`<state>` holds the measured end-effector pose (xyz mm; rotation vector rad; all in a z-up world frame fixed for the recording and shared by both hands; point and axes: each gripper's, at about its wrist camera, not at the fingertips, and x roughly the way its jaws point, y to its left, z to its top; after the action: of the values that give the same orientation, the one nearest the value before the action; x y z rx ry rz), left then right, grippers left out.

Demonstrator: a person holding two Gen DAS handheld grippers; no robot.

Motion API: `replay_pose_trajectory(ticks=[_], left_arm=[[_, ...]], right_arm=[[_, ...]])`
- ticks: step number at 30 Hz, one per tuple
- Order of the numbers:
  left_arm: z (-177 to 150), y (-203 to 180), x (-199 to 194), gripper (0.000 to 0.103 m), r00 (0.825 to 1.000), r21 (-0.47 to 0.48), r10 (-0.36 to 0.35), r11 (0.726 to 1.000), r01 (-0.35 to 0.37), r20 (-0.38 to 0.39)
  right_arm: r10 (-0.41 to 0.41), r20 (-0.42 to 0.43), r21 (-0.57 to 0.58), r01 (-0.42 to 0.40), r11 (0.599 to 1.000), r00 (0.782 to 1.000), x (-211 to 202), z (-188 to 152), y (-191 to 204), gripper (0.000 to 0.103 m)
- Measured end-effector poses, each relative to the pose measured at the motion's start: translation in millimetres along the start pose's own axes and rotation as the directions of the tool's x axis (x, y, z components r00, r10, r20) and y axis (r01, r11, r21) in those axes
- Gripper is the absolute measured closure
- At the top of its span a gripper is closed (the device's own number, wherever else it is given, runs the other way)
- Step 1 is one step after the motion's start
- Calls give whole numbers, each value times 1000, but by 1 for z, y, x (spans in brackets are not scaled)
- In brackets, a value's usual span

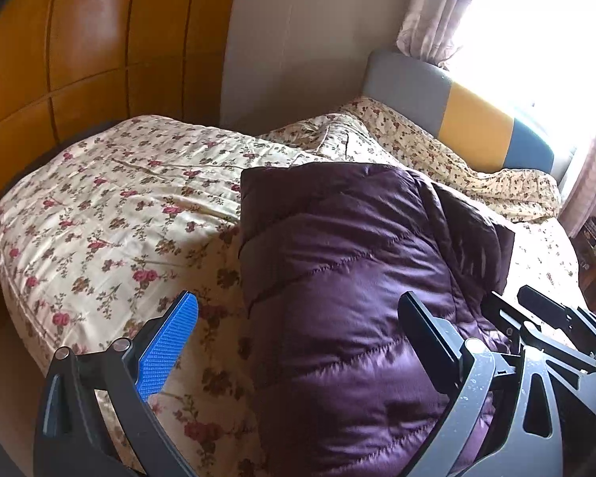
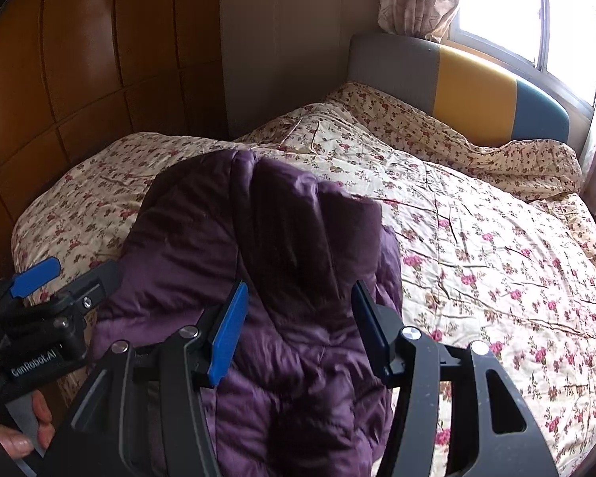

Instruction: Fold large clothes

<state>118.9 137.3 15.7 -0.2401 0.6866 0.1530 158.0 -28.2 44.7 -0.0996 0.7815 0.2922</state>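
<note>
1. Purple quilted jacket (image 1: 349, 278): lies bundled on the floral quilt (image 1: 119, 206), directly ahead of and between both tongs; appears partly folded, far end doubled over.
2. Left gripper (image 1: 298, 326): jaws wide apart, gripping nothing; straddles the jacket's near edge.
3. Right gripper (image 2: 300, 318): jaws apart, nothing clamped; fabric sits between the pads (image 2: 228, 330), contact unclear.
4. Step judged: between folds; next, close on a near edge, lift, carry forward toward the headboard (image 2: 473, 95).

Black gripper frames (image 2: 298, 330) with silver screws, ribbed blue fingers (image 1: 167, 342), white "GenRobot.AI" lettering (image 2: 33, 363)
</note>
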Motion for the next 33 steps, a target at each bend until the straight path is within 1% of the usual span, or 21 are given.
replay_pose_trajectory(ticks=[10, 28, 30, 31, 32, 33], left_arm=[[16, -9, 16, 3, 1000, 24, -7, 1000, 7, -5], [23, -22, 38, 3, 999, 71, -32, 997, 34, -35], [23, -24, 42, 3, 998, 77, -36, 996, 40, -42], [23, -26, 46, 3, 998, 84, -36, 996, 40, -47], [23, -27, 50, 3, 998, 89, -37, 995, 42, -56], [22, -28, 54, 3, 997, 89, -41, 995, 47, -64]], right_arm=[[-11, -2, 14, 11, 1000, 1000, 17, 18, -3, 49], [-47, -23, 50, 48, 998, 999, 41, 27, -9, 49], [-61, -41, 53, 63, 997, 997, 49, 28, -12, 48], [-70, -49, 52, 73, 996, 996, 54, 28, -14, 46], [-78, -64, 54, 82, 995, 995, 61, 27, -16, 42], [-80, -80, 60, 85, 995, 994, 68, 26, -19, 40]])
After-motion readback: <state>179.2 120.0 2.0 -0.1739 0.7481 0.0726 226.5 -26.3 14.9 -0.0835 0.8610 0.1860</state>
